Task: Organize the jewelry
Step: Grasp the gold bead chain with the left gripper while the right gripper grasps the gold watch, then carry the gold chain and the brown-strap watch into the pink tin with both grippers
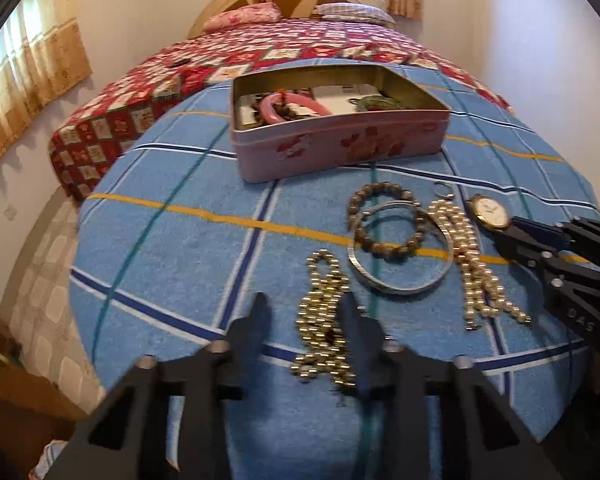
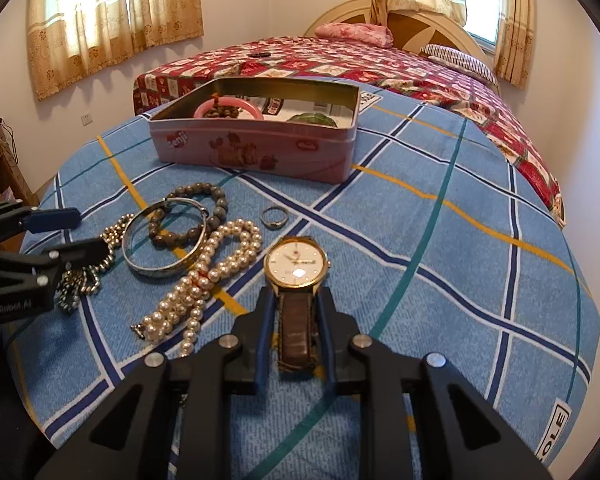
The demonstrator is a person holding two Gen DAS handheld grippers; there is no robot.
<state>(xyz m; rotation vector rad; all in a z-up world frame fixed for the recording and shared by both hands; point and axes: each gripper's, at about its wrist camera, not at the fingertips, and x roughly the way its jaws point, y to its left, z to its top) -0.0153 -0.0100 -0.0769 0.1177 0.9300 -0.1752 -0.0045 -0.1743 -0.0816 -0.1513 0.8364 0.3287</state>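
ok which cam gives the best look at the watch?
Right wrist: the watch lies centred, dial facing the camera, its brown strap between the right gripper fingers. Left wrist shows only the dial at the frame's right, small, with the strap hidden behind that gripper.

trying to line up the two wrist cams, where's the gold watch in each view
Left wrist view: the gold watch lies at the right edge, just ahead of the right gripper, right of the pearl necklace.
Right wrist view: the watch sits at centre, its brown strap between the right gripper's fingers.
Shared landmark: the open pink tin on the blue checked cover, behind the jewelry.
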